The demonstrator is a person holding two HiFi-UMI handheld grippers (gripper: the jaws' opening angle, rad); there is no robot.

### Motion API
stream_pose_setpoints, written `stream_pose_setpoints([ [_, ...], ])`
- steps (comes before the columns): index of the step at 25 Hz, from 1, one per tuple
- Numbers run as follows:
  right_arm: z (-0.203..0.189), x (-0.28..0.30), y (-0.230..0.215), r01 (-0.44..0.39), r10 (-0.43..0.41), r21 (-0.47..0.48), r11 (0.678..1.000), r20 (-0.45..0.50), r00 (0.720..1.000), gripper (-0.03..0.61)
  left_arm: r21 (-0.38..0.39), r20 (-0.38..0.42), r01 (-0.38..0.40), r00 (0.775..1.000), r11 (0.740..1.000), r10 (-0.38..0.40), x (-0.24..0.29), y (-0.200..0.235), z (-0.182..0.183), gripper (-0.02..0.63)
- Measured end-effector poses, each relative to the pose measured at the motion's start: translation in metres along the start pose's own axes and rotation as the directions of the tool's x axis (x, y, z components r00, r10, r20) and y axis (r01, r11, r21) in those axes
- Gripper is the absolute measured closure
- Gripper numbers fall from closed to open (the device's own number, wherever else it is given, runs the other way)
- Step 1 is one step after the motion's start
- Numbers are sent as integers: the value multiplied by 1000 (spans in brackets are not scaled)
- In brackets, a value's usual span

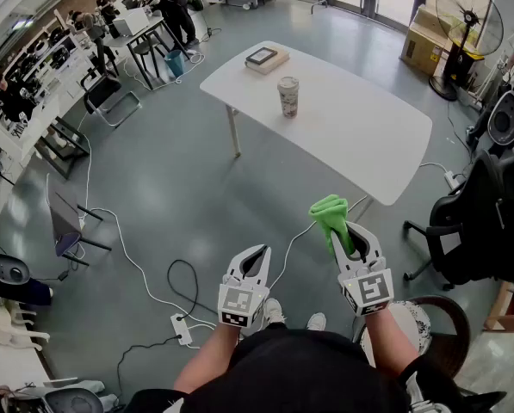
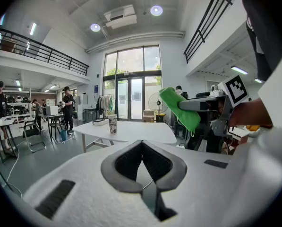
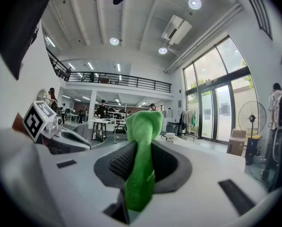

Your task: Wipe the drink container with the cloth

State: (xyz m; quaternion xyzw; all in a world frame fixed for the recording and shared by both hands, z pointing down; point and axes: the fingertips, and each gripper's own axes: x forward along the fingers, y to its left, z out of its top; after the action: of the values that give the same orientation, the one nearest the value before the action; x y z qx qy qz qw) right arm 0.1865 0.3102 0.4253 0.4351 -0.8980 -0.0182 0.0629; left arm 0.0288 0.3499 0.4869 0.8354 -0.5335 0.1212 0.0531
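Note:
A patterned drink cup [image 1: 288, 95] stands upright near the middle of a white table [image 1: 360, 136], far ahead of both grippers; the left gripper view shows the cup [image 2: 113, 124] small in the distance. My right gripper [image 1: 349, 235] is shut on a green cloth [image 1: 331, 217] that sticks up from between its jaws; the same cloth [image 3: 141, 150] fills the right gripper view. My left gripper [image 1: 255, 261] is held low beside it, shut, its jaws touching with nothing between them. Both grippers are over the floor, well short of the table.
A book with a dark cover [image 1: 266, 58] lies at the table's far end. Cables and a power strip [image 1: 182, 329] lie on the grey floor. A black office chair [image 1: 480, 222] stands at right, a fan [image 1: 467, 15] at the far right, desks and people at the far left.

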Motion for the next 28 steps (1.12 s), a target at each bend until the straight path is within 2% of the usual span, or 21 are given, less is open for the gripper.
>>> stream_pose_setpoints([
  [6, -4, -3, 3, 8, -8, -10, 1000, -13, 1000, 488, 10, -5, 21, 1000, 1000, -21, -6, -9, -3, 600],
  [12, -2, 5, 13, 1, -2, -41, 999, -20, 1000, 485, -7, 25, 18, 1000, 1000, -18, -7, 3, 8, 600],
  [18, 11, 19, 23, 19, -19, -13, 1000, 22, 1000, 477, 83, 41, 38, 998, 996, -41, -9, 13, 15, 600],
  [28, 8, 55, 60, 6, -6, -19, 1000, -16, 1000, 476, 55, 49, 72, 996, 996, -75, -17, 48, 9, 600],
])
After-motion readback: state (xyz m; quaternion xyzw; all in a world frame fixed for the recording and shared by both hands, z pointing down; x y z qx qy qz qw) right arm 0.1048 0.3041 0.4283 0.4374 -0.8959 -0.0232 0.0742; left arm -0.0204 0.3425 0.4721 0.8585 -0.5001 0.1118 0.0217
